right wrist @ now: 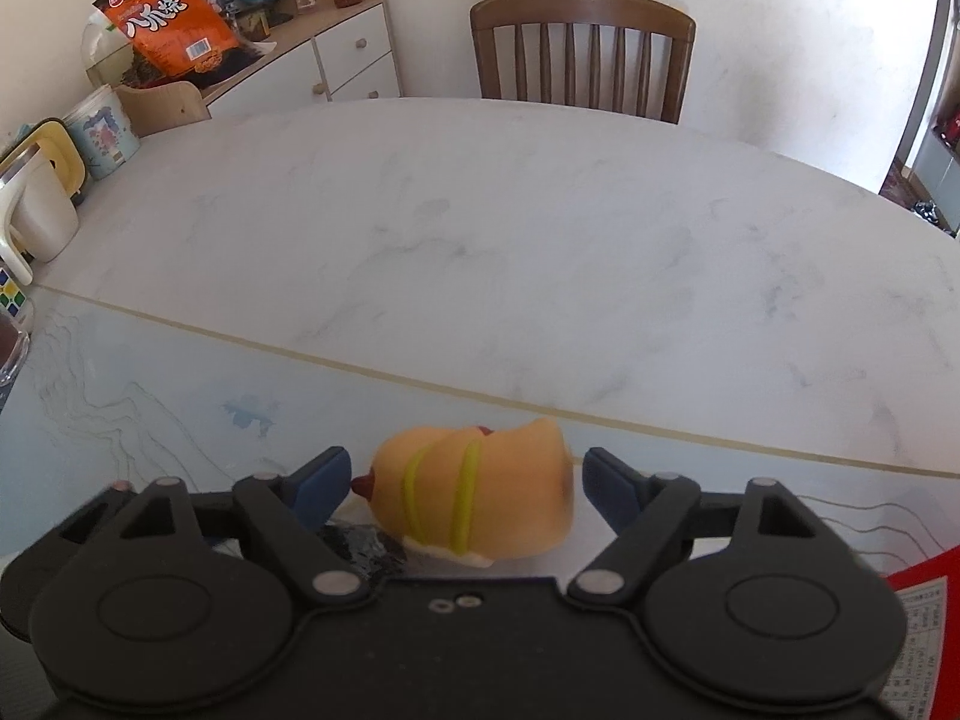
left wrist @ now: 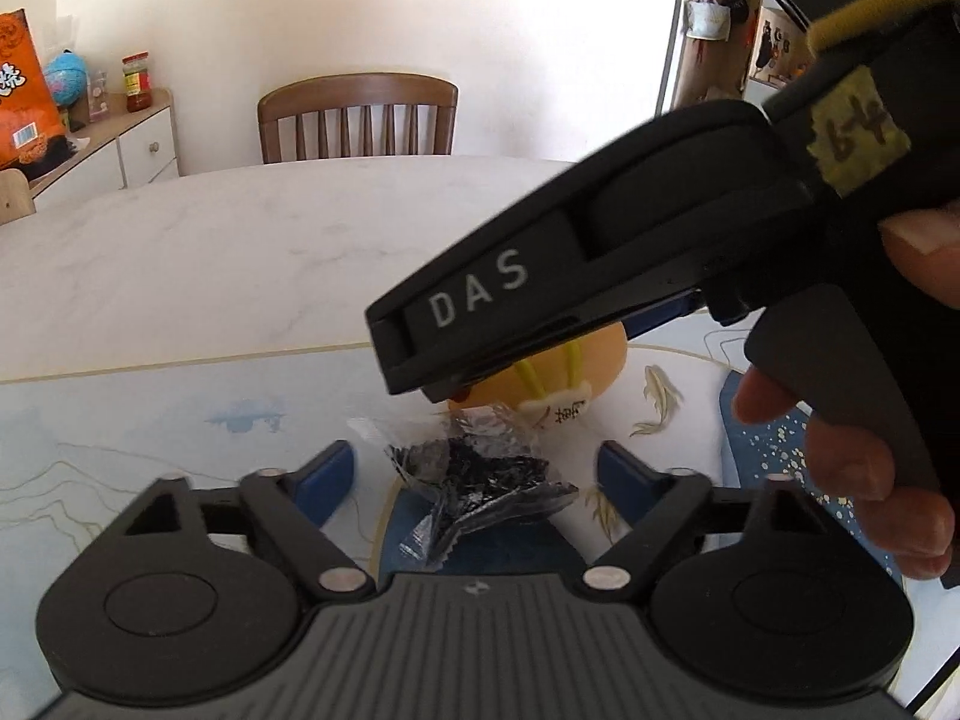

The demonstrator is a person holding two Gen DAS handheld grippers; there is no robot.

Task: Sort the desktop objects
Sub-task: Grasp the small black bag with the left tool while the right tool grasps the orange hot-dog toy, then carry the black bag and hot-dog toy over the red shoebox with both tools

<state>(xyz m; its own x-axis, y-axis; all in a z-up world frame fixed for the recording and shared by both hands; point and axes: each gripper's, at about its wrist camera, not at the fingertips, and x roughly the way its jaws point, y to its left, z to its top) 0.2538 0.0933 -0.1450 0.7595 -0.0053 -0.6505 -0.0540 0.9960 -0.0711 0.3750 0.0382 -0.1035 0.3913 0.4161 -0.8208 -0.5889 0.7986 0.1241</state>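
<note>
A toy hot dog (right wrist: 474, 495) with yellow stripes lies on the pale blue printed mat (right wrist: 180, 420), between the open jaws of my right gripper (right wrist: 465, 480); neither finger touches it. The toy also shows in the left wrist view (left wrist: 540, 378), partly hidden under the right gripper's body (left wrist: 600, 252). A clear crinkled packet of dark bits (left wrist: 480, 474) lies on the mat between the open jaws of my left gripper (left wrist: 477, 474). Part of the packet shows in the right wrist view (right wrist: 360, 546), left of the toy.
The white marble table (right wrist: 510, 240) stretches beyond the mat. A wooden chair (right wrist: 582, 54) stands at its far side. Cups and containers (right wrist: 96, 132) stand at the table's left edge. A red box (right wrist: 924, 618) lies at the right. A cabinet (right wrist: 336, 48) carries snacks.
</note>
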